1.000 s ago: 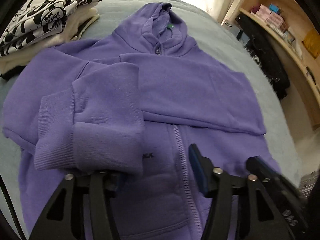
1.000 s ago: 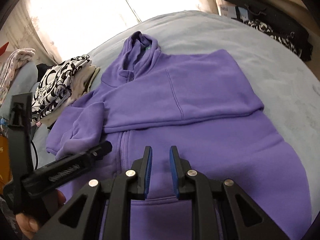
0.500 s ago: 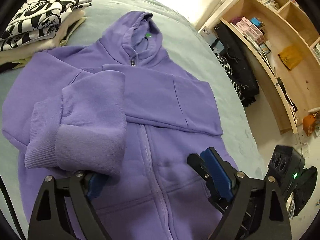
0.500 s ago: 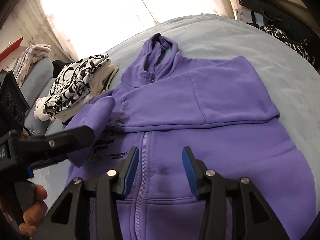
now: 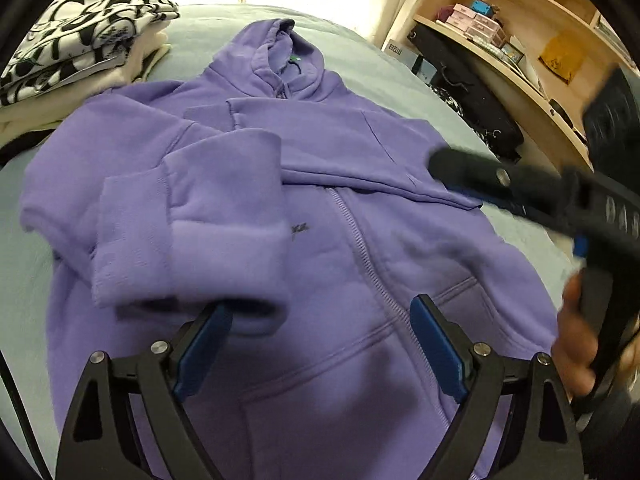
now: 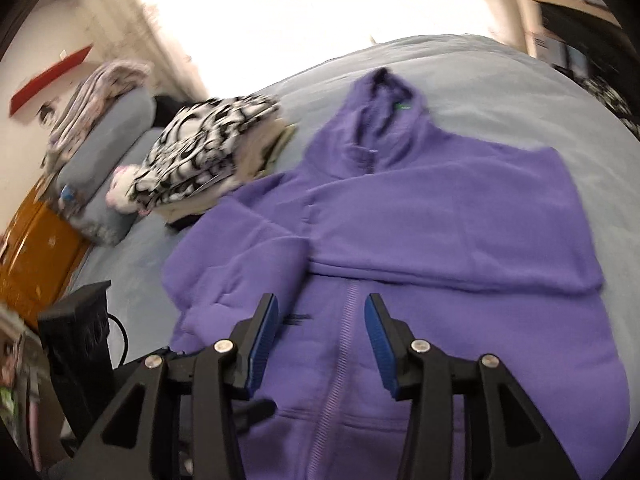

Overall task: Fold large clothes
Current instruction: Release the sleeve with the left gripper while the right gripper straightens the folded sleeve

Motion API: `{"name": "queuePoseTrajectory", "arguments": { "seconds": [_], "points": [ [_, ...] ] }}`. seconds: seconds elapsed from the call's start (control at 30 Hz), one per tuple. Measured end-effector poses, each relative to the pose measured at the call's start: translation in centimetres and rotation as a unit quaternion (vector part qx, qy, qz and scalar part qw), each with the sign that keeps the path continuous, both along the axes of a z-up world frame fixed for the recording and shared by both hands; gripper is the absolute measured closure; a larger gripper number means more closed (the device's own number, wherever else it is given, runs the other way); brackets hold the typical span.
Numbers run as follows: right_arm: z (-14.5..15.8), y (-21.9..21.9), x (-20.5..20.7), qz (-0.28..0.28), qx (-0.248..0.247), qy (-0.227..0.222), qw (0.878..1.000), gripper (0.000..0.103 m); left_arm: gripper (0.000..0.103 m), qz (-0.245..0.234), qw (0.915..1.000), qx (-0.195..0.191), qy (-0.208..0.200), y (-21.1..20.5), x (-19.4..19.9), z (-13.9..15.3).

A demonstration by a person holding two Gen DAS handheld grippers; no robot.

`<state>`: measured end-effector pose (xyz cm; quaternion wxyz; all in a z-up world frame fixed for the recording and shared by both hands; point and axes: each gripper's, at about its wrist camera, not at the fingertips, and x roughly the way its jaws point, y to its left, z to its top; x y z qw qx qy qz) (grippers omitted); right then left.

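Wooden shelving (image 5: 516,46) at the upper right of the left wrist view holds small pink and teal boxes (image 5: 472,20) and a mustard-yellow packet (image 5: 560,58) in its compartments; what else sits there is too small to tell. On the pale blue bed (image 6: 500,80) lies the purple zip hoodie (image 5: 320,208), front up, hood toward the far side, zipper closed down the middle. Both sleeves are folded across the chest: one runs straight across below the hood, the other is doubled back with its ribbed cuff (image 5: 132,240) lying near the left gripper (image 5: 320,344). That gripper hangs over the hoodie's lower front with its blue-padded jaws spread wide and nothing between them. The right gripper (image 6: 320,344) is about half open above the zipper, also holding nothing. Just beside the hoodie's shoulder sits a stack of folded clothes (image 6: 208,160) topped by a black-and-white print. Only the left view shows the shelves and a hand (image 5: 576,344) gripping the right tool; only the right view shows grey pillows (image 6: 108,152), an orange-brown cabinet (image 6: 36,248) and the bright curtained window (image 6: 320,4).
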<state>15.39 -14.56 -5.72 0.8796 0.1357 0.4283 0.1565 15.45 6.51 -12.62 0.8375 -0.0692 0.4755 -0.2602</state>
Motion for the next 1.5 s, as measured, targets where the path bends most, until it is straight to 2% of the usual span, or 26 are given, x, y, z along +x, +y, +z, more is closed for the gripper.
{"name": "queuePoseTrajectory", "arguments": {
  "seconds": [0.2,0.4,0.6,0.77,0.83,0.87,0.9,0.93,1.03,1.1,1.2,1.23,1.27,1.33,1.37,1.4,1.43,1.5],
  "points": [
    [1.1,5.4,1.2,0.089,-0.016,-0.015,0.996,0.058,0.014,0.028,0.9996,0.003,-0.01,3.0,-1.2,0.9],
    [-0.5,10.9,1.1,0.169,-0.062,-0.005,0.984,0.057,0.014,0.084,0.996,0.028,-0.014,7.4,-2.2,1.7],
    [-2.5,13.9,0.5,0.211,-0.14,-0.003,0.967,0.057,0.014,0.136,0.9906,0.017,0.004,11.7,-2.9,1.3],
    [-4.3,16.7,0.1,0.234,-0.251,-0.018,0.939,0.057,0.014,0.153,0.988,-0.011,0.018,13.3,-3.1,0.5],
    [-4.8,17.4,0.1,0.235,-0.274,-0.026,0.932,0.058,0.014,0.158,0.9872,-0.014,0.02,13.4,-3.0,0.3],
    [-4.7,17.6,0.1,0.232,-0.278,-0.03,0.932,0.06,0.014,0.159,0.987,-0.015,0.02,13.4,-3.0,0.3],
    [-4.3,17.6,0.1,0.23,-0.276,-0.039,0.932,0.078,0.014,0.159,0.987,-0.016,0.02,13.4,-3.0,0.3],
    [-3.8,17.5,0.2,0.227,-0.272,-0.048,0.934,0.09,0.014,0.158,0.9871,-0.016,0.02,13.3,-3.0,0.3],
    [-1.2,16.7,0.6,0.187,-0.275,-0.094,0.939,0.092,0.014,0.157,0.9873,-0.015,0.017,13.2,-3.1,0.4],
    [1.2,15.2,0.9,0.151,-0.256,-0.128,0.946,0.092,0.014,0.159,0.9871,-0.013,0.015,13.1,-3.0,0.5],
    [5.3,11.1,1.3,0.071,-0.208,-0.18,0.959,0.092,0.014,0.159,0.987,-0.014,0.015,12.9,-3.0,0.6],
    [6.5,8.7,1.4,0.028,-0.181,-0.195,0.964,0.092,0.014,0.159,0.987,-0.017,0.016,12.8,-2.9,0.5],
    [7.0,7.1,1.6,0.005,-0.159,-0.199,0.967,0.092,0.014,0.158,0.9871,-0.019,0.017,12.7,-2.9,0.5],
    [6.6,2.5,2.4,-0.063,-0.108,-0.175,0.977,0.09,0.014,0.153,0.9877,-0.023,0.022,12.3,-2.7,0.4],
    [5.8,1.0,2.8,-0.084,-0.099,-0.152,0.98,0.083,0.014,0.151,0.988,-0.024,0.023,12.1,-2.6,0.3],
    [4.6,-0.4,3.3,-0.105,-0.098,-0.123,0.982,0.073,0.014,0.148,0.9884,-0.022,0.025,11.8,-2.5,0.2],
    [2.6,-2.2,3.9,-0.13,-0.103,-0.074,0.983,0.069,0.014,0.145,0.9889,-0.018,0.026,11.5,-2.4,0.1],
    [-0.6,-4.6,4.3,-0.145,-0.094,-0.007,0.985,0.067,0.014,0.14,0.9897,-0.01,0.027,10.9,-2.2,0.1]
  ]
}}
